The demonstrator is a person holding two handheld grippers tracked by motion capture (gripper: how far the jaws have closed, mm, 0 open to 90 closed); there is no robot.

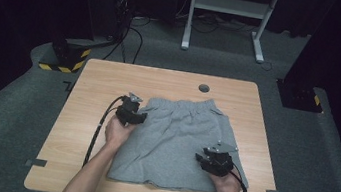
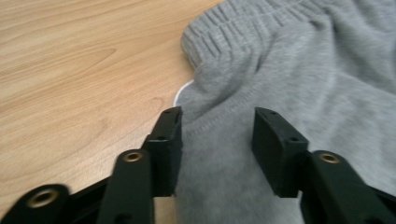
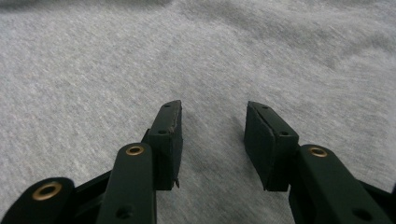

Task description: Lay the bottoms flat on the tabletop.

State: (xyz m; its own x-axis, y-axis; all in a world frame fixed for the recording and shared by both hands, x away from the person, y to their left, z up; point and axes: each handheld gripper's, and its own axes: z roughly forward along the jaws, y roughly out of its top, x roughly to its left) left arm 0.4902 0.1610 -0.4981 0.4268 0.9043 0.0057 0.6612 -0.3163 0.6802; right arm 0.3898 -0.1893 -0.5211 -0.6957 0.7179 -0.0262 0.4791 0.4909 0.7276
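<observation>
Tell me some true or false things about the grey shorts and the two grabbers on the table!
1. The grey shorts lie spread on a wooden table. True.
2. The left gripper is at the waistband end of the shorts. True.
3. The right gripper is squeezed shut on a sock. False: its jaws stand apart over the plain grey cloth, with no sock there.
4. The shorts are bright red. False: they are grey.
5. The left gripper has its jaws apart, with cloth showing between them. True.
</observation>
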